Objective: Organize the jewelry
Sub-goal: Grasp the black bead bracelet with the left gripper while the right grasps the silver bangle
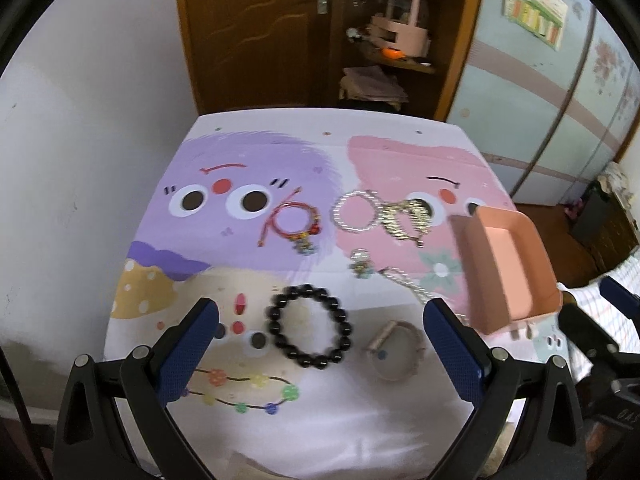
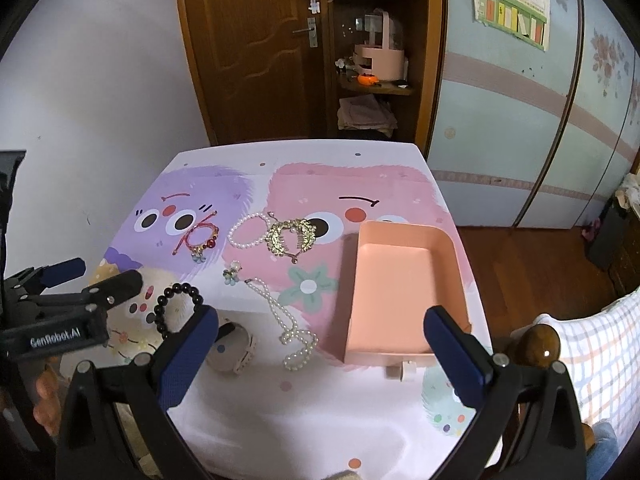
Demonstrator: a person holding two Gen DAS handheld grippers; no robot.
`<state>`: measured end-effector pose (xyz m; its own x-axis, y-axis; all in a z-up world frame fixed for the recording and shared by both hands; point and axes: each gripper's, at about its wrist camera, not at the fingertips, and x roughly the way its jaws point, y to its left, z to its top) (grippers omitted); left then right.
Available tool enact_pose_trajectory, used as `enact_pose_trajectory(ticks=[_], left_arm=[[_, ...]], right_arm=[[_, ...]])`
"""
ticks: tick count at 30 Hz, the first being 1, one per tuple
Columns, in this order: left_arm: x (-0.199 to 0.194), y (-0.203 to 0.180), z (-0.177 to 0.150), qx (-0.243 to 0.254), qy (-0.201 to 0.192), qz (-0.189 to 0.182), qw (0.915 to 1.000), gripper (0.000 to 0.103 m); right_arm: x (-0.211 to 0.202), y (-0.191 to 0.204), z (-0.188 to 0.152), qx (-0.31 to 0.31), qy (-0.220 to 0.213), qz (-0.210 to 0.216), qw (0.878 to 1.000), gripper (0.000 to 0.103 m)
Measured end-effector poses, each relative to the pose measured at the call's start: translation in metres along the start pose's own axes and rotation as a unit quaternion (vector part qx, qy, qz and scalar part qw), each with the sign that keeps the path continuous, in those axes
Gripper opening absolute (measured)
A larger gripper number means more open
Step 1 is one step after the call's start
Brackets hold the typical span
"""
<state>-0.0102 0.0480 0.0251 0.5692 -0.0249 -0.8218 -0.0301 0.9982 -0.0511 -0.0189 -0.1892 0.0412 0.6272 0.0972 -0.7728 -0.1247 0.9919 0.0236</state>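
The table (image 2: 304, 420), covered in a cartoon-monster print cloth, is seen filling the centre of both views. The pink tray (image 2: 394, 300), shaped like a shallow drawer, is placed at right of centre in the right wrist view and is seen empty; nothing is yet sorted into it.

The left gripper (image 1: 320, 332) is held wide open at the bottom of its view and nothing is gripped. The right gripper (image 2: 322, 340) is likewise spread wide and empty, its right finger set in front of the tray's near corner.

The jewelry is laid loose on the cloth, left of the tray:
- black bead bracelet (image 1: 311, 326), framed between the left fingers, low centre
- long pearl necklace (image 2: 286, 320), in a heap just beside the tray's left wall
- beige band (image 2: 236, 346), possibly a watch strap; not told for certain
- gold leaf ornament (image 2: 290, 236) and pearl bracelet (image 2: 248, 232), touching, mid-frame
- red cord bracelet (image 2: 198, 238), upper left of the group
- small blue flower charm (image 2: 232, 274), apart from the rest

The step in hand is judged to be the first pick. The black bracelet appears lined up for the left gripper; descent, closure on one side of the ring, and carriage rightward to the tray would be called for.
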Motion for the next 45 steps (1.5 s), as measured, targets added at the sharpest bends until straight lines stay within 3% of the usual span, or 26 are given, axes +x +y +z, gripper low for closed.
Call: enact_pose_trajectory(ticks=[8,13,16,23,27,41,45], left_arm=[[0.031,0.042,-0.014,-0.032,0.051,0.01,0.9981,0.1],[0.055,0.054,-0.029,-0.037,0.087,0.008,0.9955,0.091],[0.066,0.057,-0.036,-0.039,0.104,0.003,0.9938,0.086],[0.094,0.057,-0.042,-0.042,0.142,-0.012,0.9889,0.062],[0.11,0.053,-0.044,-0.042,0.162,-0.019,0.9858,0.049],[0.139,0.051,-0.032,-0.05,0.183,-0.023,0.9816,0.047],[0.144,0.044,-0.027,-0.037,0.184,-0.009,0.9822,0.047]], right_arm=[[0.016,0.004,-0.001,-0.006,0.026,0.017,0.999,0.103],[0.025,0.021,-0.006,-0.042,0.036,0.019,0.998,0.101],[0.034,0.033,-0.01,-0.067,0.051,0.027,0.996,0.094],[0.055,0.057,-0.018,-0.112,0.086,0.048,0.989,0.084],[0.069,0.068,-0.02,-0.134,0.108,0.062,0.983,0.072],[0.145,0.067,-0.022,-0.092,0.225,0.114,0.963,0.034],[0.152,0.068,-0.024,-0.098,0.236,0.117,0.96,0.031]])
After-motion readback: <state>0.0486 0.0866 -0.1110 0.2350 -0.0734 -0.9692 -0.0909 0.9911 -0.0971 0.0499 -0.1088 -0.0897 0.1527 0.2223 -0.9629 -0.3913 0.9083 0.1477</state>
